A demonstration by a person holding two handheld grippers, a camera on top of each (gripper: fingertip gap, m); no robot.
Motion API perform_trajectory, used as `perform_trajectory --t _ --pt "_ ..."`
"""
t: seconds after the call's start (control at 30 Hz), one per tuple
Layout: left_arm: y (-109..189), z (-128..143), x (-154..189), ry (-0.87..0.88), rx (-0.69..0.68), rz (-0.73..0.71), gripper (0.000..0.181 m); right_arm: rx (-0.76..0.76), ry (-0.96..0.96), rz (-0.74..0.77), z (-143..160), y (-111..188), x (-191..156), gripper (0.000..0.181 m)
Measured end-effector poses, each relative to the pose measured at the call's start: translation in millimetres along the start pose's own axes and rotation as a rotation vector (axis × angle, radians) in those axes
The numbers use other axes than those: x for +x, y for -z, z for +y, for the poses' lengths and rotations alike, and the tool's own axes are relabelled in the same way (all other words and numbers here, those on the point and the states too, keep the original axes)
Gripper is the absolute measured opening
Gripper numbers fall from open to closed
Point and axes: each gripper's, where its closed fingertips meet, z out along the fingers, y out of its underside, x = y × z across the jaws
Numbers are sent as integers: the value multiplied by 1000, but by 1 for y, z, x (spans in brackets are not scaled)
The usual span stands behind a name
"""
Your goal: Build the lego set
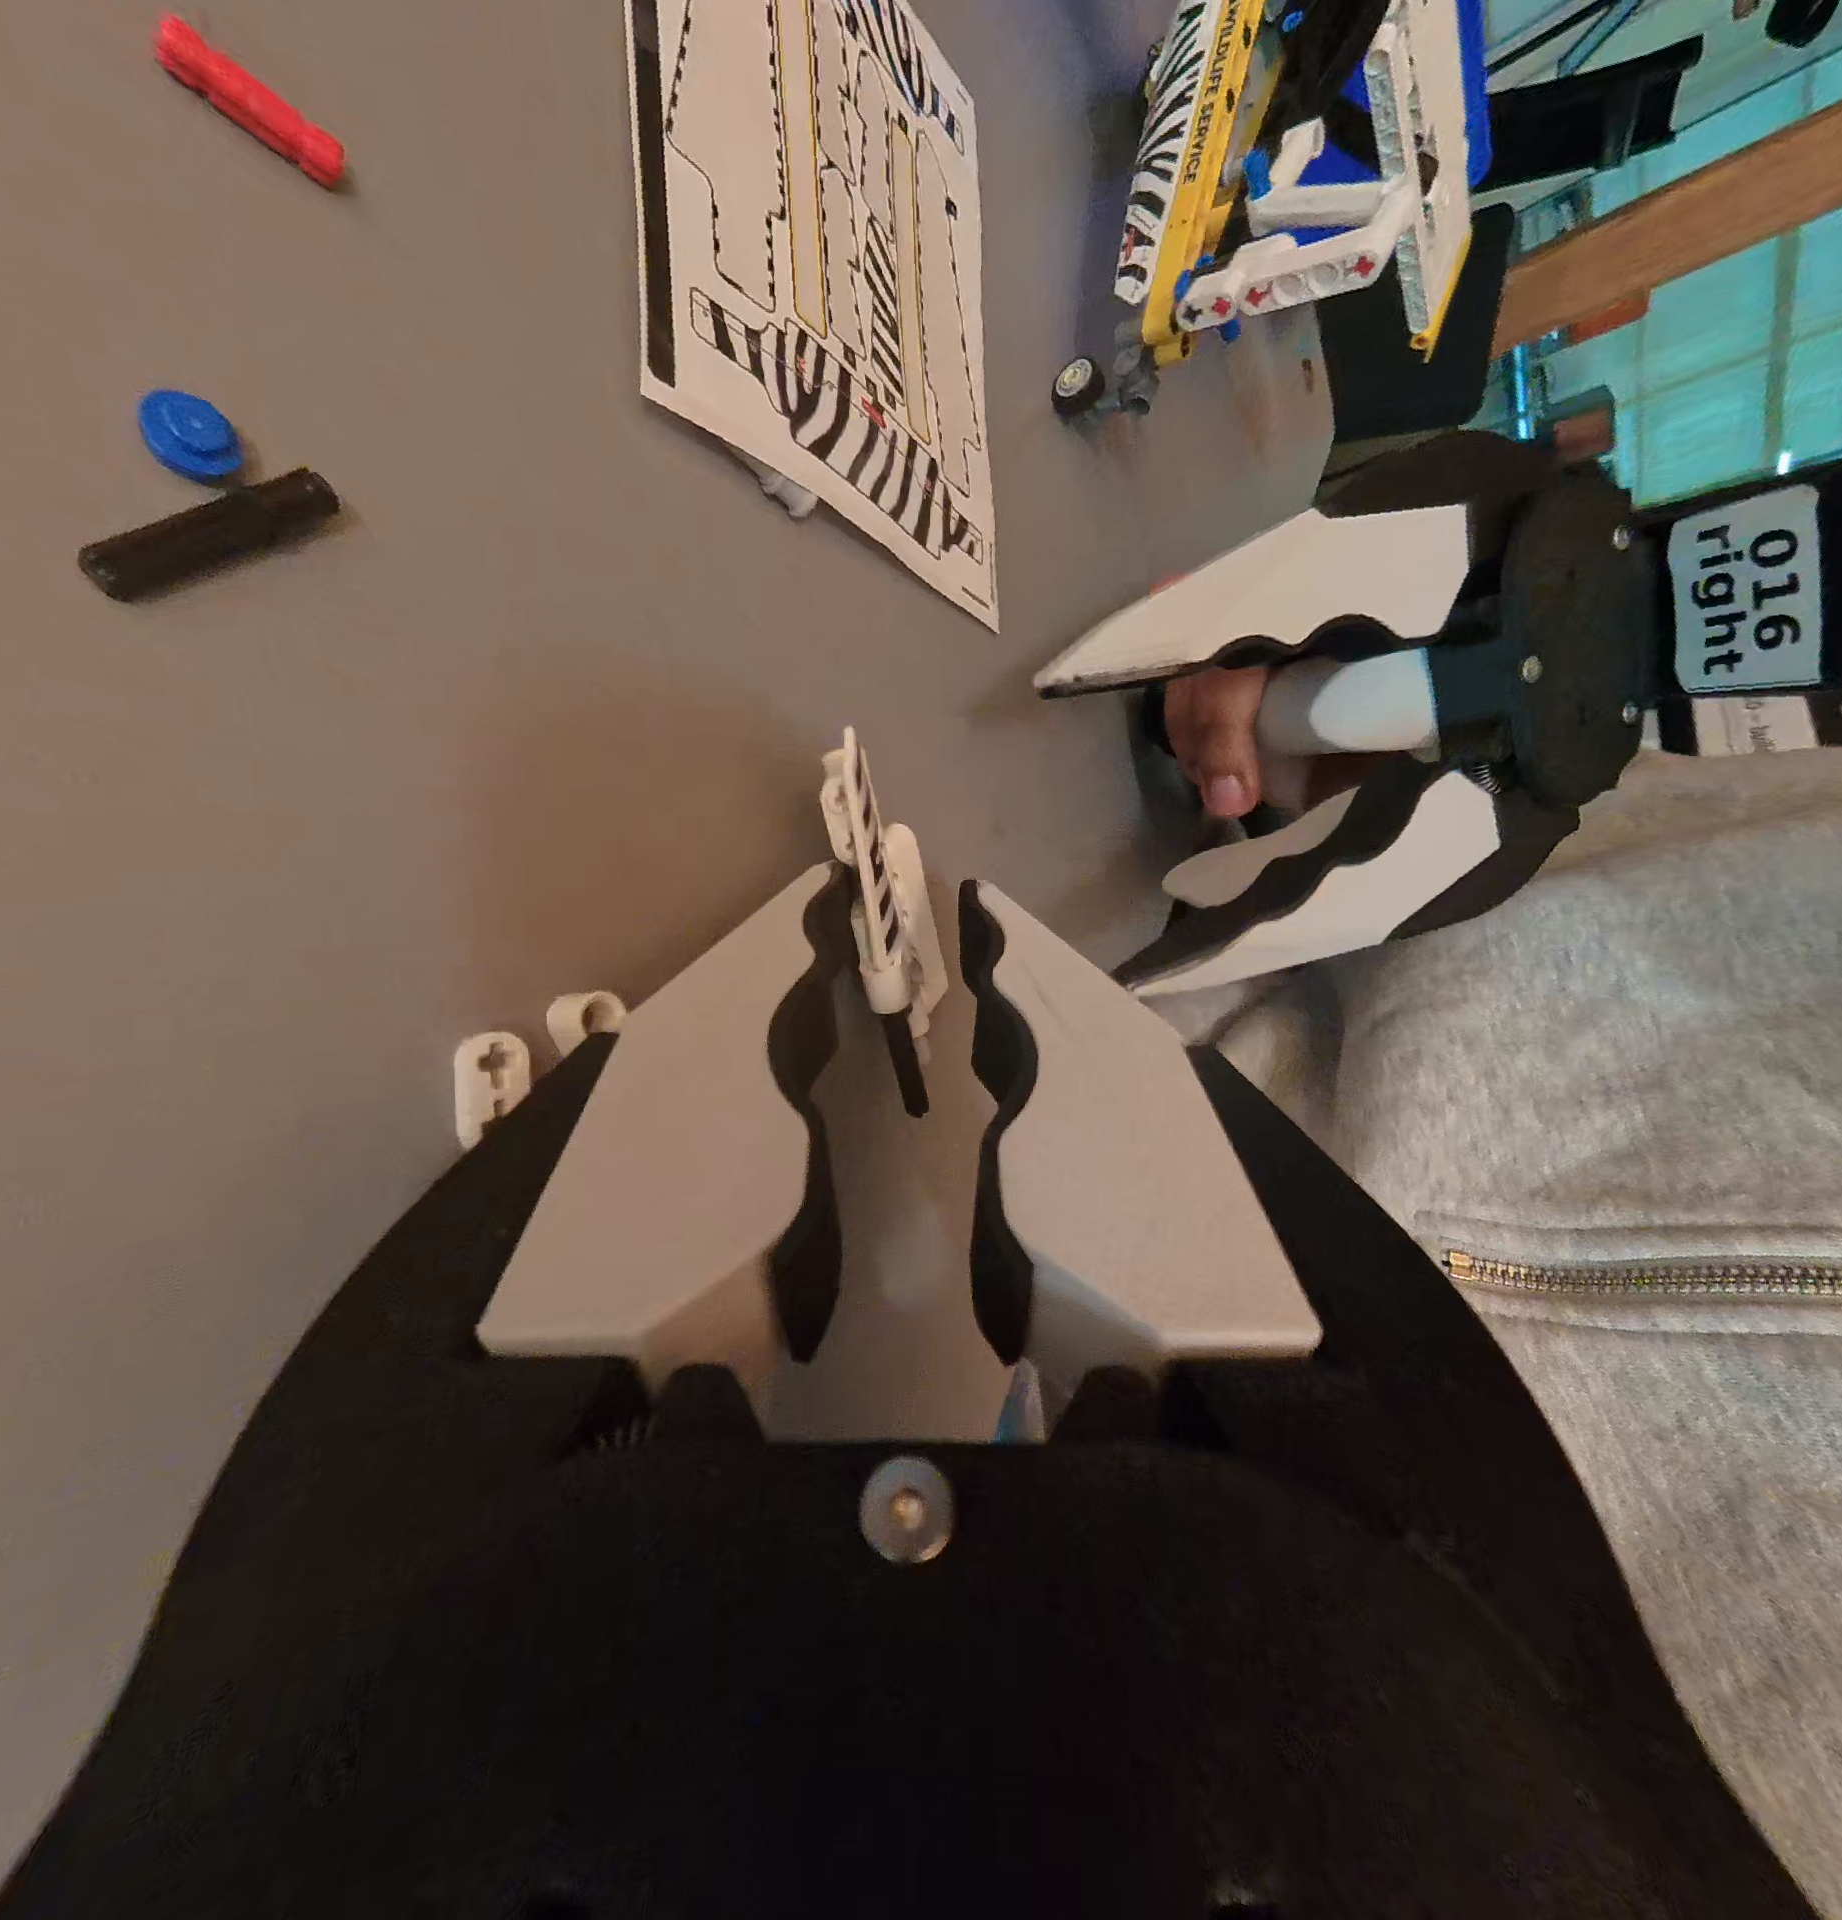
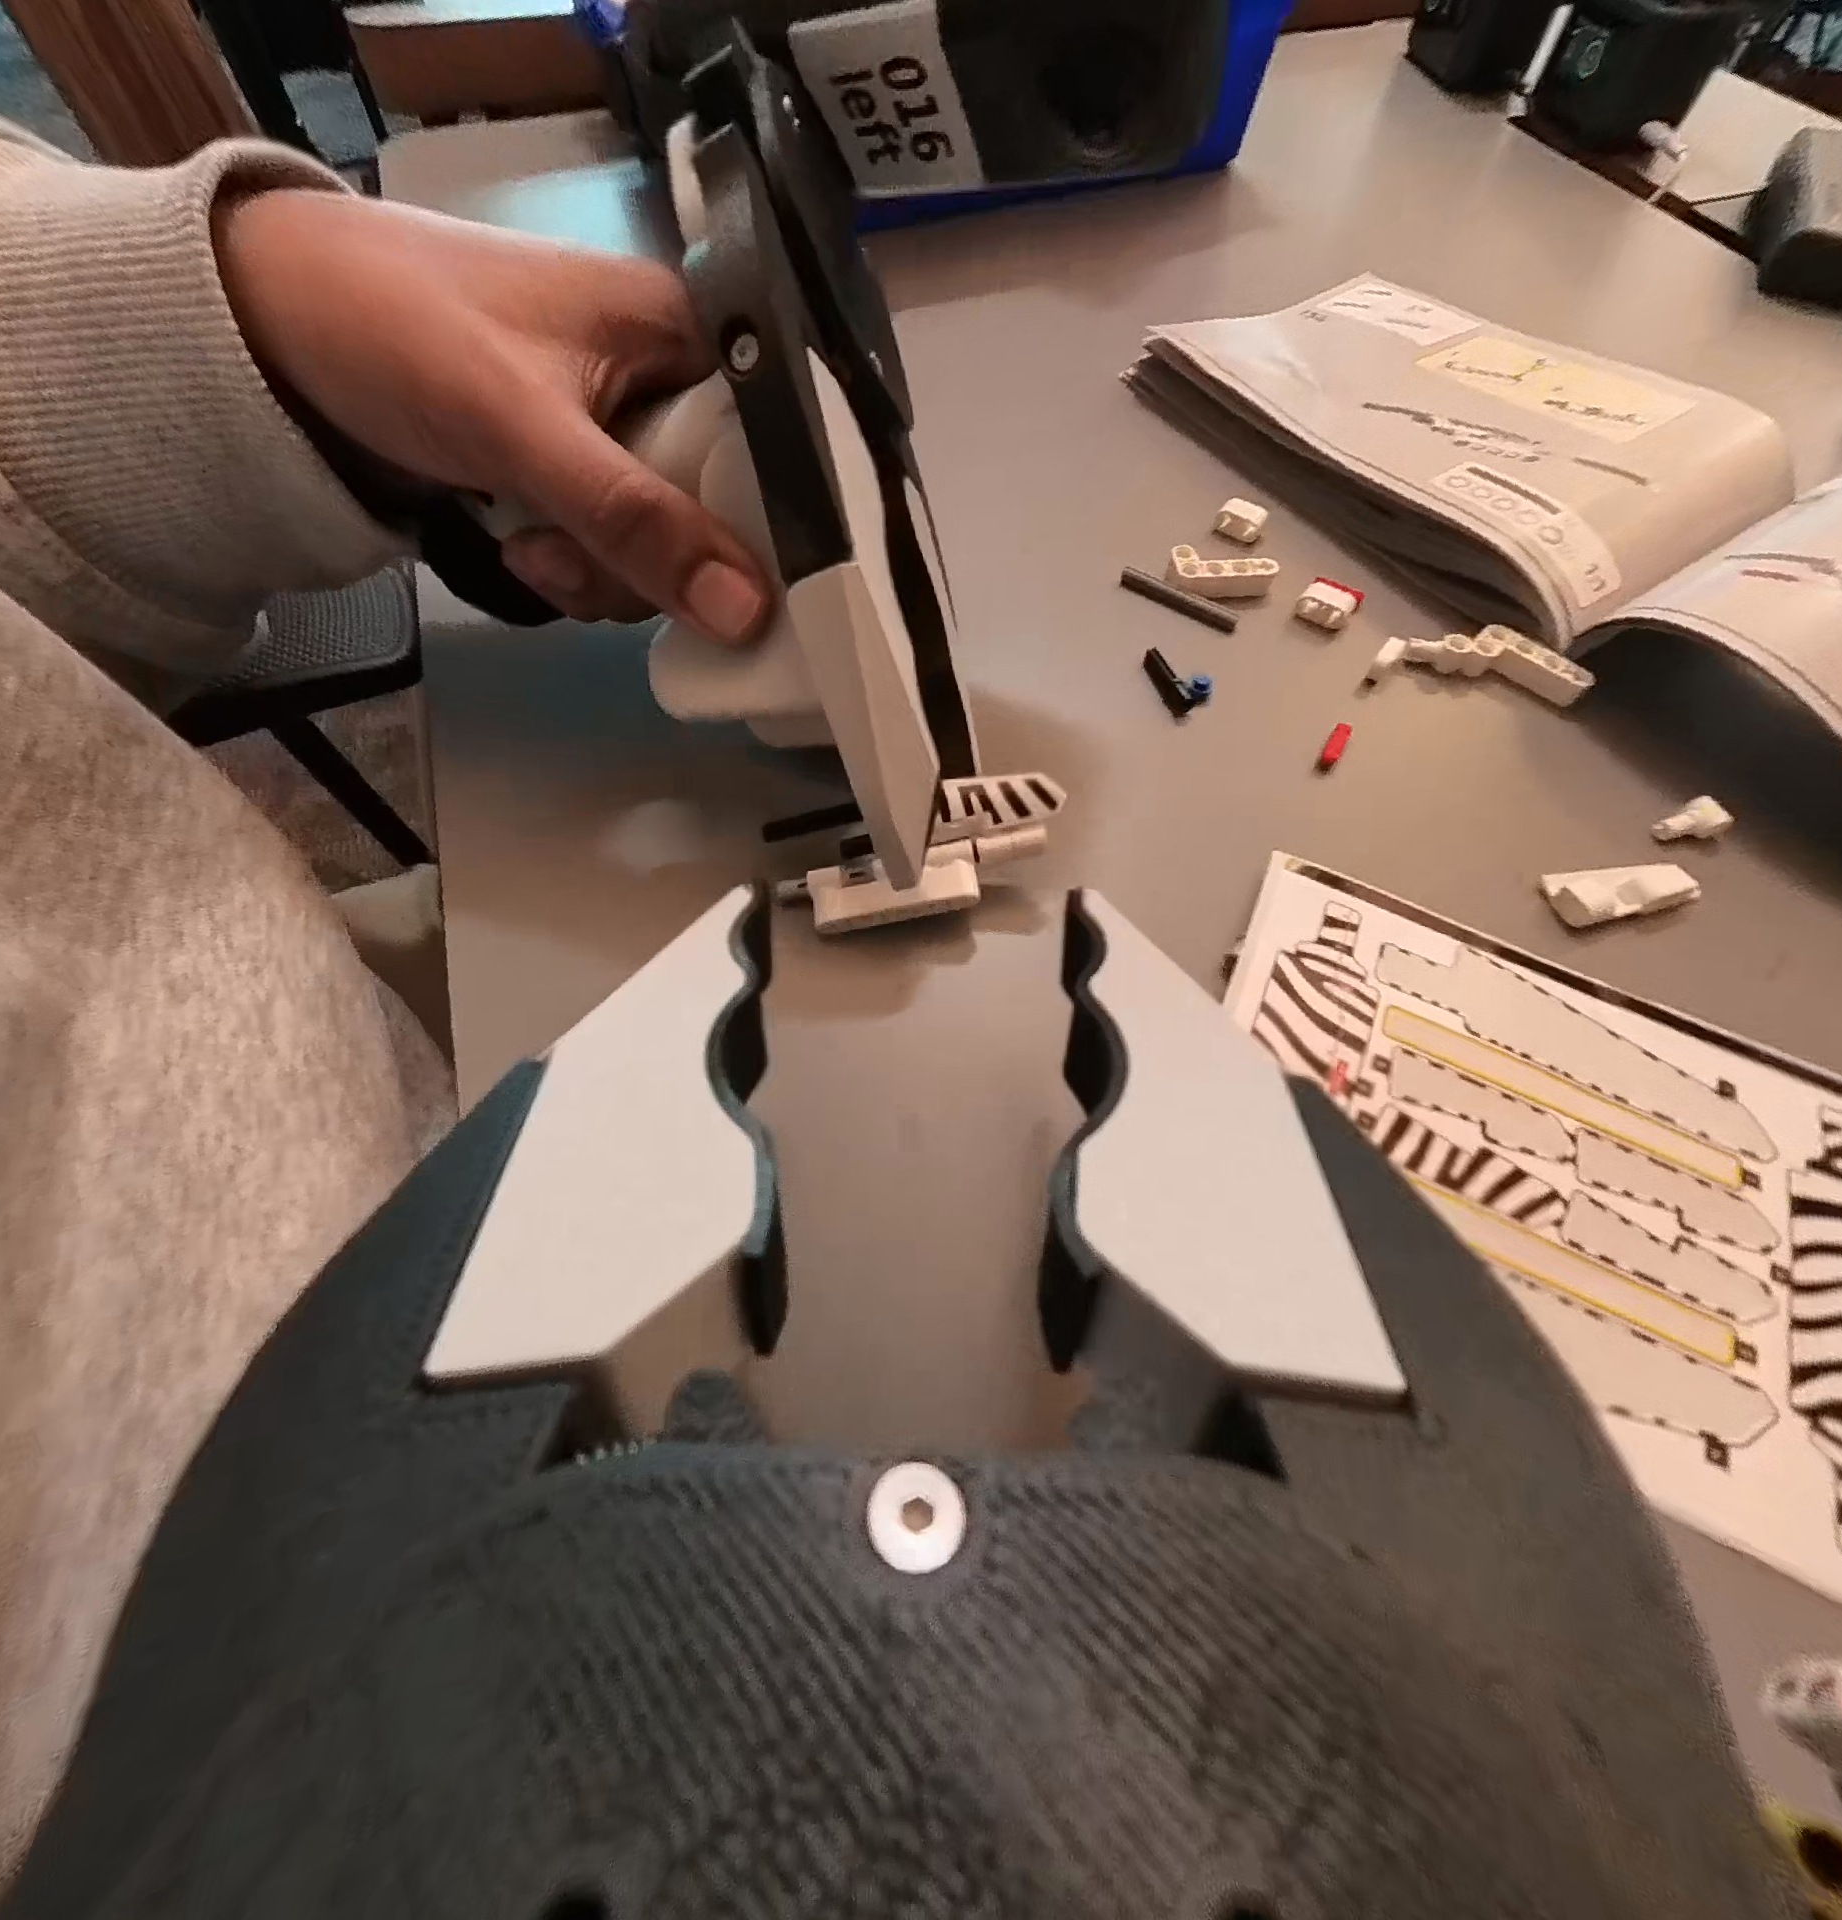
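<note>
A small white Lego sub-assembly [image 1: 886, 925] with a zebra-striped panel and a black axle stands between the fingers of my left gripper [image 1: 896, 899], which is closed around it. In the right wrist view the left gripper [image 2: 922, 831] points down and presses the sub-assembly [image 2: 896, 899] onto the grey table [image 2: 1000, 468]. My right gripper [image 2: 912, 914] is open and empty, just short of the sub-assembly. It also shows in the left wrist view [image 1: 1083, 831], to the right of the sub-assembly. The partly built white, yellow and blue model [image 1: 1301, 177] stands at the far right.
A zebra sticker sheet [image 2: 1571, 1195] lies to the right and an open instruction booklet [image 2: 1468, 447] behind it. Loose white, black and red parts [image 2: 1223, 571] lie between them. A red axle [image 1: 247, 99], a blue disc [image 1: 188, 431] and a black beam [image 1: 210, 530] lie left. The table edge [image 2: 439, 831] is close. About 10 cm separates my left fingertips from the blue disc [image 1: 188, 431]. Seen from the right wrist view [image 2: 1203, 680] as well.
</note>
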Motion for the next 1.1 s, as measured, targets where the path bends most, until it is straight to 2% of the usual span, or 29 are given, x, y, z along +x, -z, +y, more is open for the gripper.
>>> perform_trajectory --t 0.13,0.3,0.4,0.73,0.93,1.1 --pt "-2 2 3 16 -6 49 19 -74 82 -57 6 -15 -9 64" --pt "-1 4 5 14 -22 66 21 -160 169 -43 14 -32 -6 70" --pt "-1 6 6 11 -35 75 21 -190 198 -53 17 -37 -7 64" --pt "8 12 9 14 -49 69 33 -198 188 -62 18 -38 -7 64" --pt "28 5 11 -20 58 29 32 -203 176 -81 18 -38 -9 64" --pt "27 -2 5 -62 109 5 27 -211 153 -97 19 -38 -8 64"
